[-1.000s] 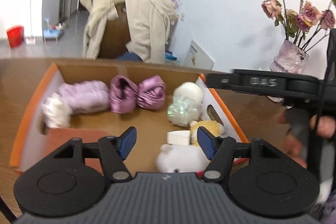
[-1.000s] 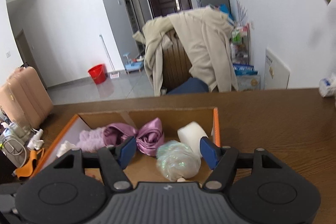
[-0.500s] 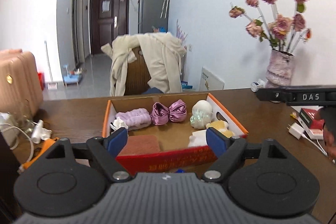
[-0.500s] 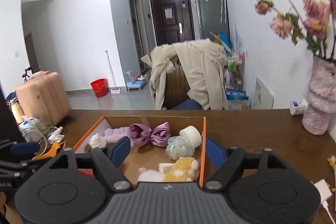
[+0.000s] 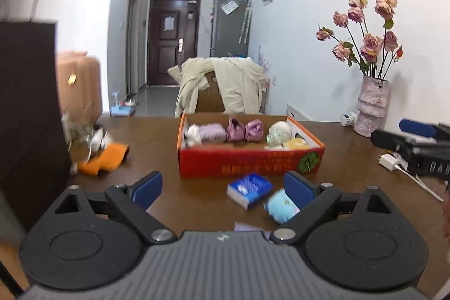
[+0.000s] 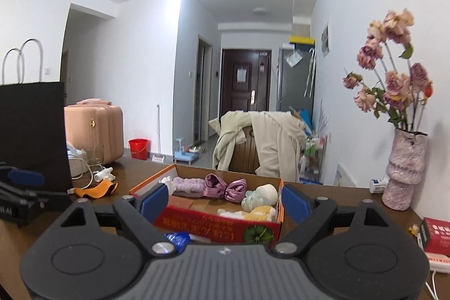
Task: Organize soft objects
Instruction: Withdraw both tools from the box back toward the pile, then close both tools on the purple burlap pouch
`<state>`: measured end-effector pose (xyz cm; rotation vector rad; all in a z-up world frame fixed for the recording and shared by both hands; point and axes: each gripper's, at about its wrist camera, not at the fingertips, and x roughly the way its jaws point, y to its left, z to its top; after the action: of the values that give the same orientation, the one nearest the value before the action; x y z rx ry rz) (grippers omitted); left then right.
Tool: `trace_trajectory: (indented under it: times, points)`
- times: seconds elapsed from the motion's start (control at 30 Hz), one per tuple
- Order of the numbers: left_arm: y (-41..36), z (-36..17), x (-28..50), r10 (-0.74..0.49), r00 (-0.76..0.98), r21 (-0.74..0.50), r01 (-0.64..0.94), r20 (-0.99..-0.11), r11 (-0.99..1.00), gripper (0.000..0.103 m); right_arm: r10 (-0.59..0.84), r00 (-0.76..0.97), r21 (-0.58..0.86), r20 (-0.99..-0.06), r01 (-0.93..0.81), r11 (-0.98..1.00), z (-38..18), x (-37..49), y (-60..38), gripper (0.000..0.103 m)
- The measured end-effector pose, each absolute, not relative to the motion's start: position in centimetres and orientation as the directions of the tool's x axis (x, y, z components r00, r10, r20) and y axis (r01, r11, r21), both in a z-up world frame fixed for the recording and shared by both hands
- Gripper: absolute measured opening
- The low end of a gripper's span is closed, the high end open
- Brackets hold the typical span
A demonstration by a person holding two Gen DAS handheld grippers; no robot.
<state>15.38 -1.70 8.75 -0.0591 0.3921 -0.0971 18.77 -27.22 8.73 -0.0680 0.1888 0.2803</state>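
A red and orange cardboard box point(image 5: 250, 166) stands mid-table and holds a lilac plush point(image 5: 212, 131), purple satin bows point(image 5: 246, 130), a shimmery ball point(image 5: 274, 139) and a yellow plush point(image 5: 294, 144). On the table in front of it lie a blue tissue pack point(image 5: 249, 189) and a light blue plush point(image 5: 281, 205). My left gripper point(image 5: 223, 187) hovers well short of the box, its jaws opening with nothing pinched between them. My right gripper point(image 6: 225, 201) also faces the box point(image 6: 219, 227) from a distance, jaws opening and empty.
A black paper bag point(image 5: 28, 117) stands at the left, with an orange cloth point(image 5: 104, 159) and a glass beside it. A vase of dried roses point(image 5: 371, 106), a white charger point(image 5: 391, 160) and a red carton point(image 6: 436, 236) sit at the right. A coat-draped chair point(image 5: 222, 89) is behind the table.
Both grippers have pulled back from over the box while their jaws widened. The box now looks far off, and the tissue pack and blue plush have come into view.
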Motion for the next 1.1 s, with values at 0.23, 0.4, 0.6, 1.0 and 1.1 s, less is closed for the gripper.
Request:
trace_trajectory:
  times: [0.23,0.4,0.6,1.0,1.1]
  points:
    - [-3.0,2.5,11.7,-0.111,0.864,-0.052,0.099,-0.491,0.994,0.095,0.366,0.909,-0.004,-0.200,-0.375,0.927,3.9,12.7,-26.1,0.087]
    - [-4.1,-0.5,12.2,-0.076,0.854,-0.014,0.080,-0.515,0.997,0.089,0.399,0.880,0.005,-0.257,-0.411,0.911,1.6,11.6,-25.2,0.086]
    - [-4.5,-2.4,14.1,-0.088,0.820,-0.039,0.079,-0.565,0.996,0.079,0.388,0.860,0.031,-0.331,-0.401,0.916,0.5,13.4,-24.5,0.086]
    - [0.5,-2.0,17.3,-0.030,0.815,-0.090,-0.027,-0.578,0.996,0.067,0.426,0.773,0.112,-0.470,-0.426,0.898,-2.1,19.0,-20.8,0.080]
    - [1.0,-1.5,17.8,-0.152,0.818,-0.174,0.064,-0.555,0.983,0.067,0.462,0.741,0.177,-0.488,-0.434,0.883,-3.1,20.5,-19.7,0.075]
